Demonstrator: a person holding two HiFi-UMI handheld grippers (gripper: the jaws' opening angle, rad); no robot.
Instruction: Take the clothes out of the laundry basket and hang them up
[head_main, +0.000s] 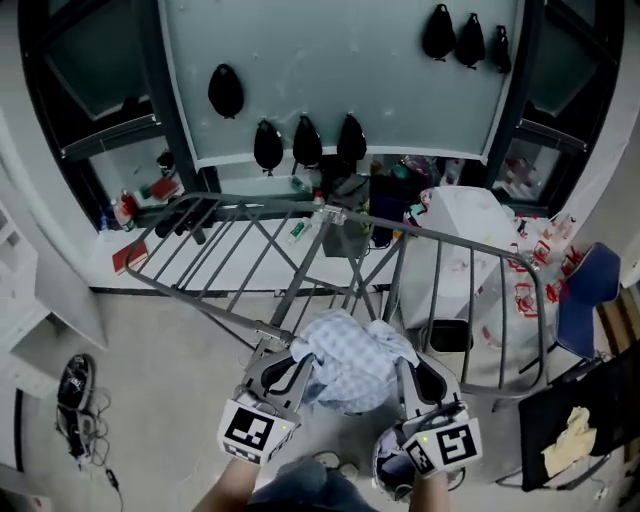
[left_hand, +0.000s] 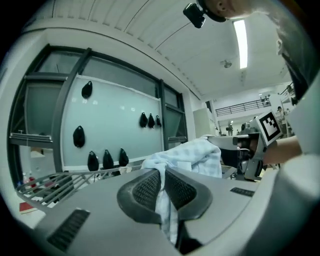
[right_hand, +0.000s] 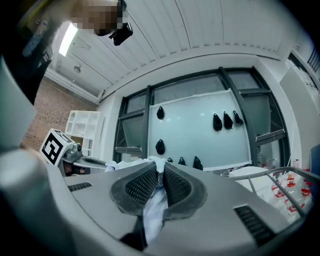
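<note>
I see the garment (head_main: 352, 358), a pale blue-and-white checked cloth, crumpled into a loose bundle and held up just at the near edge of the grey drying rack (head_main: 240, 255). One bunched fold is pinched in my left gripper (left_hand: 162, 187) and another in my right gripper (right_hand: 161, 182). The bulk is heaped between the two, on the side facing the rack.

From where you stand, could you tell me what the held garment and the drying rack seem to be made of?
The garment: thin woven cloth, probably cotton; matte, pale blue check, soft crumpled folds. The drying rack: metal rods, likely grey-coated; thin, straight, slightly shiny.
</note>
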